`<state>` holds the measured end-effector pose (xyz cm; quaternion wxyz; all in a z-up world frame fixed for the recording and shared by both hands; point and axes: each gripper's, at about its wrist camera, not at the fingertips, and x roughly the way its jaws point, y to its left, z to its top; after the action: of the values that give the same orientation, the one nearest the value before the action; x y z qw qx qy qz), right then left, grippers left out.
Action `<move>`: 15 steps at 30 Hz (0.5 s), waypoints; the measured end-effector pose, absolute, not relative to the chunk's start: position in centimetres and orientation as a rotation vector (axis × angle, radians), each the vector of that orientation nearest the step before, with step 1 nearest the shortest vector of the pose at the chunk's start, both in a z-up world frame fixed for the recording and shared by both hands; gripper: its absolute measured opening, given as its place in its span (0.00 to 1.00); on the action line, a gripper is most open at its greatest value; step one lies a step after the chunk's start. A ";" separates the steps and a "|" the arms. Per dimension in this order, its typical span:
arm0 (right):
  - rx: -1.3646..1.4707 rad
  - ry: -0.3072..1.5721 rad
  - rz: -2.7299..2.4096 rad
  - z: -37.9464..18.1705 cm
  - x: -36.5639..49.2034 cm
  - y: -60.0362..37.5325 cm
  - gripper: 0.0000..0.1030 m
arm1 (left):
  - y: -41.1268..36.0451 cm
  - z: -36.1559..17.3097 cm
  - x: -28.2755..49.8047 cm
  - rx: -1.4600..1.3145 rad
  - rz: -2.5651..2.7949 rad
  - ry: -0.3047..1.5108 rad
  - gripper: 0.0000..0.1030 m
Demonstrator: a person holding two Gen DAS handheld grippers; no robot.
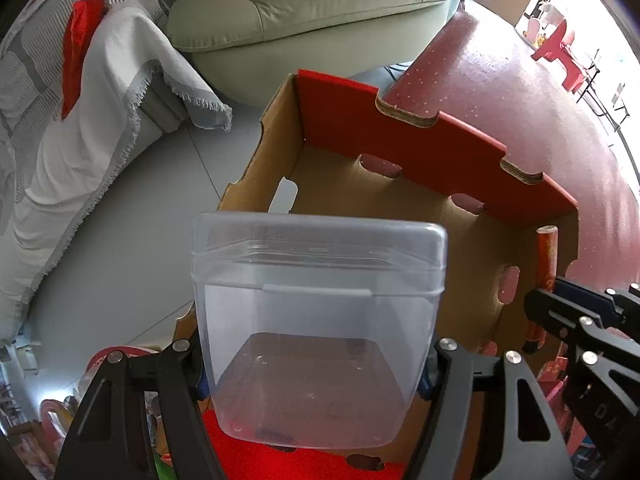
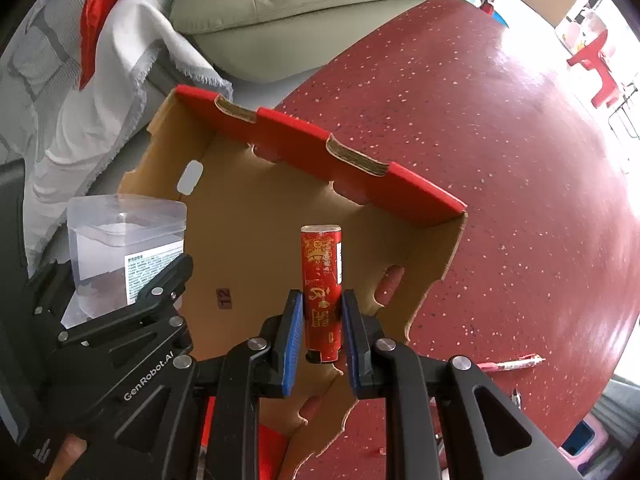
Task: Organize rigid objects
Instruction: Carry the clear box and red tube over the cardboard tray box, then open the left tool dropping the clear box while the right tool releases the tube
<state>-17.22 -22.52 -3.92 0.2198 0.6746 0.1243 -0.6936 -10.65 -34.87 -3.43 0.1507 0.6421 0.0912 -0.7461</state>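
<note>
Black gripper arms fill the bottom of the left wrist view, and the left gripper (image 1: 316, 376) is clamped on a clear plastic container (image 1: 320, 320), one pad on each side wall near its base. This wide hold seems chosen because the container is broad and its walls are smooth and slippery. It is square with rounded corners, translucent, with a snap lid. It hangs above the near left part of an open cardboard box (image 1: 400, 128), probably to be put down inside. The box has plain brown inner walls with oval cut-outs and a red folded rim with notches. It stands on a round red table (image 1: 520, 92) with pale speckles.

From the right wrist view, the right gripper (image 2: 322, 332) is closed tightly on a slim red tube (image 2: 322, 280), its blue ribbed pads pressing the lower half from both sides. The tube is glossy, printed with gold patterns, and stands upright over the box floor near the right wall. At the left edge the other gripper carries the container, which has a white label.
</note>
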 end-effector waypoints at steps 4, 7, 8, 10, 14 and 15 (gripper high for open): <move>1.893 0.343 -1.911 -4.9 -17.4 -22.5 0.20 | -34.7 -4.1 -10.9 1.866 -2.138 0.250 0.72; 1.910 0.344 -1.904 -5.6 -17.5 -22.4 0.20 | -34.6 -4.6 -11.0 1.884 -2.134 0.238 0.72; 1.915 0.344 -1.901 -5.7 -17.4 -22.4 0.20 | -34.6 -4.7 -10.9 1.888 -2.132 0.237 0.72; 1.917 0.344 -1.903 -5.9 -17.4 -22.4 0.20 | -34.7 -5.1 -11.0 1.895 -2.128 0.234 0.72; 1.922 0.346 -1.902 -6.2 -17.4 -22.5 0.20 | -34.9 -5.7 -11.0 1.909 -2.111 0.227 0.72; 1.926 0.345 -1.901 -6.4 -17.4 -22.5 0.20 | -35.0 -5.8 -11.0 1.912 -2.108 0.227 0.72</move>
<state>-17.41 -22.54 -6.37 0.2054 0.6911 0.1237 -0.6819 -10.98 -34.95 -5.83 0.1428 0.6629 0.0787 -0.7308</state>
